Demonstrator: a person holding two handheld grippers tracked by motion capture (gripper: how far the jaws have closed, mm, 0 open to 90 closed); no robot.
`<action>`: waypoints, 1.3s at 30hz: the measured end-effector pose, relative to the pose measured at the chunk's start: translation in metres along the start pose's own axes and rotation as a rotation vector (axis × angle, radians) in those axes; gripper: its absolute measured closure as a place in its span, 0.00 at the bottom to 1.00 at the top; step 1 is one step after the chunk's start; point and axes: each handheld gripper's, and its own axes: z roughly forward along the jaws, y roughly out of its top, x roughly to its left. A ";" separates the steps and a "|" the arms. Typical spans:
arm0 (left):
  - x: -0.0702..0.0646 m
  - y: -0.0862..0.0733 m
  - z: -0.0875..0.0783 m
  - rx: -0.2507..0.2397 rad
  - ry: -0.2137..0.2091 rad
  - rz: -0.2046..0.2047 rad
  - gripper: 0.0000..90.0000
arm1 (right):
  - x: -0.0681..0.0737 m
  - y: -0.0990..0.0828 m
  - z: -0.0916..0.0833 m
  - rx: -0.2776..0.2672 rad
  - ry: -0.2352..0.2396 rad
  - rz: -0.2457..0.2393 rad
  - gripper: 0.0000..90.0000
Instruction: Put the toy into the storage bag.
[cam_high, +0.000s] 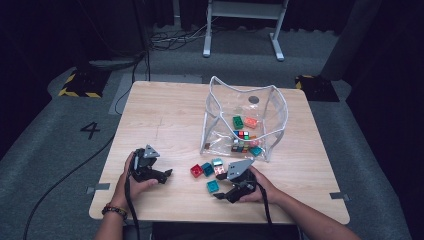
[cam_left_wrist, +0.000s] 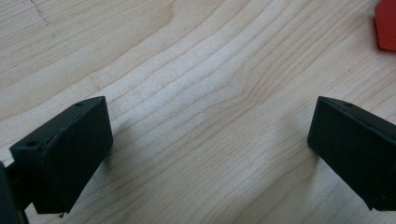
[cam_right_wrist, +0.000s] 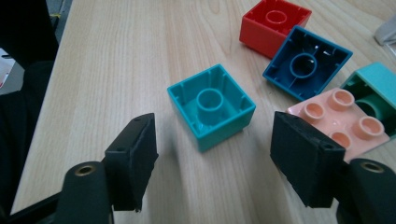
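Several blocks already lie in the clear bag (cam_high: 220, 100); five remain loose on the table (cam_high: 160, 115) in front of it. The right gripper (cam_right_wrist: 212, 154) stands spread just short of the teal block (cam_right_wrist: 211, 111), hollow side up and not yet gripped. The left gripper (cam_left_wrist: 210, 154) rests spread and empty on bare wood.

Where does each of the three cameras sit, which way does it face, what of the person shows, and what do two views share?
High view: above the near edge, facing forward and down on the table and clear bag; forearms and both hands show.
Left gripper view: on the left gripper, facing bare wood between its open jaws.
Right gripper view: on the right gripper, facing the teal block.
Shared: the teal block and red block.
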 end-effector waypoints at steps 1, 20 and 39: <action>0.000 0.000 0.000 0.000 0.000 0.000 0.00 | 0.001 0.001 0.001 -0.006 0.002 0.009 0.34; 0.000 0.000 0.000 0.000 0.000 0.000 0.00 | 0.002 0.005 0.008 -0.025 -0.013 -0.019 0.48; 0.000 0.000 0.000 0.000 0.000 0.000 0.00 | -0.003 0.000 0.001 -0.063 0.018 -0.031 0.66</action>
